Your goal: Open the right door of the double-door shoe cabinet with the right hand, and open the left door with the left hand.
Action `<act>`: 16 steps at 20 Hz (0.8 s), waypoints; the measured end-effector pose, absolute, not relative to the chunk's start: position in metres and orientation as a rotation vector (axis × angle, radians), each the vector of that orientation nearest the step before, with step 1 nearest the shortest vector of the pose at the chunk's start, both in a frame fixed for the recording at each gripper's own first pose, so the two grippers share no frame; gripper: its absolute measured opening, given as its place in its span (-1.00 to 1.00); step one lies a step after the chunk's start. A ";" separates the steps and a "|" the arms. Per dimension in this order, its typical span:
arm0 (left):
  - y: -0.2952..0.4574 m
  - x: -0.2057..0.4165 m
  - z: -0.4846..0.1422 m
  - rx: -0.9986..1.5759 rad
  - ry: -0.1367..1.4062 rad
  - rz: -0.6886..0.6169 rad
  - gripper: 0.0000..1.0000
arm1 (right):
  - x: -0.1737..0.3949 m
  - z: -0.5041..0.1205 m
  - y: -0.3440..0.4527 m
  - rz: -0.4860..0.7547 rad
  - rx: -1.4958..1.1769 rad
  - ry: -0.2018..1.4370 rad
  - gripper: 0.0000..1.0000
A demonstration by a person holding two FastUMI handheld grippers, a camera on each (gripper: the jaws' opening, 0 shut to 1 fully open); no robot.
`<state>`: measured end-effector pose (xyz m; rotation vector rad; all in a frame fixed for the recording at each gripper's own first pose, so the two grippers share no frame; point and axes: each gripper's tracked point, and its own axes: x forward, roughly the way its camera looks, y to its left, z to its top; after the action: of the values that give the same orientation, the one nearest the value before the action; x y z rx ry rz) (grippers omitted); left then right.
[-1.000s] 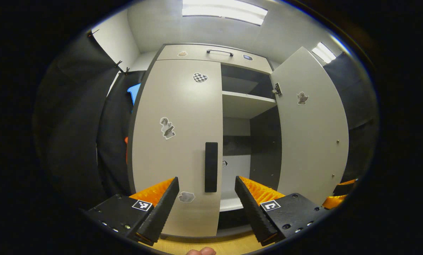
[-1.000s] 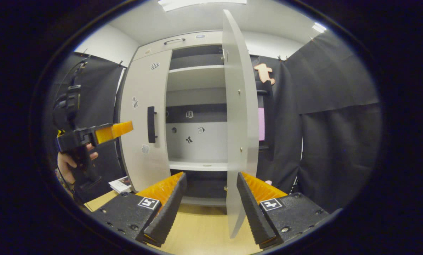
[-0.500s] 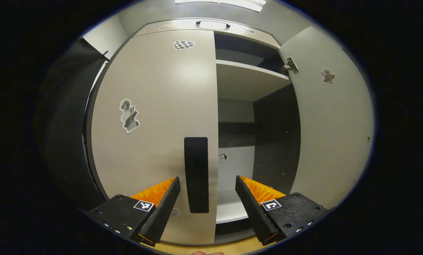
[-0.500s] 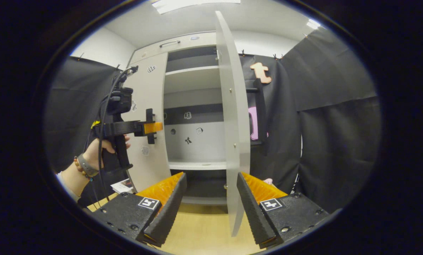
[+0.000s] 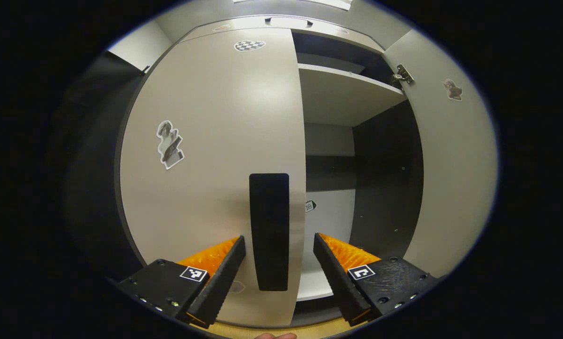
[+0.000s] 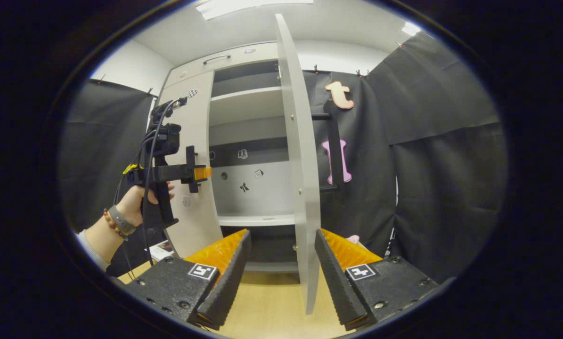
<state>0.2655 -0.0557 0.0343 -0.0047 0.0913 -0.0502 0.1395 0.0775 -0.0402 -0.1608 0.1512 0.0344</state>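
In the left gripper view the beige left door [image 5: 215, 141] stands closed, and its black vertical handle [image 5: 269, 230] lies between the fingers of my open left gripper [image 5: 277, 273]. The right door [image 5: 451, 179] is swung open. In the right gripper view that right door [image 6: 300, 165] is seen edge-on, its black handle [image 6: 335, 146] on the far side. My right gripper [image 6: 281, 278] is open, one finger on each side of the door's lower edge, not pressing on it. A hand [image 6: 135, 202] holds the left gripper [image 6: 189, 173] at the left door [image 6: 191, 212].
Inside the cabinet are a white upper shelf [image 5: 342, 94] and a lower shelf [image 6: 257, 219]. A drawer with a handle [image 6: 216, 58] tops the cabinet. The floor [image 6: 267, 306] is pale wood, with a booklet [image 6: 161, 249] lying on it. Black cloth [image 6: 451, 188] hangs right.
My left gripper has moved in on the left door, so its handle now sits between the fingers. The right door's edge has shifted a little left in the right gripper view.
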 end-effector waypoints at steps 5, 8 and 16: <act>-0.052 0.266 0.035 -0.022 0.103 -0.034 0.77 | 0.139 -0.038 0.077 0.031 -0.154 0.142 0.71; -0.048 0.266 0.033 -0.016 0.113 -0.033 0.65 | 0.138 -0.038 0.078 0.033 -0.160 0.138 0.71; -0.048 0.261 0.032 -0.018 0.115 -0.050 -0.05 | 0.136 -0.031 0.082 0.048 -0.167 0.123 0.72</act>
<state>0.2613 -0.0484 0.0321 -0.0175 0.1147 -0.0501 0.1358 0.0824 -0.0306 -0.1667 0.1227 0.0475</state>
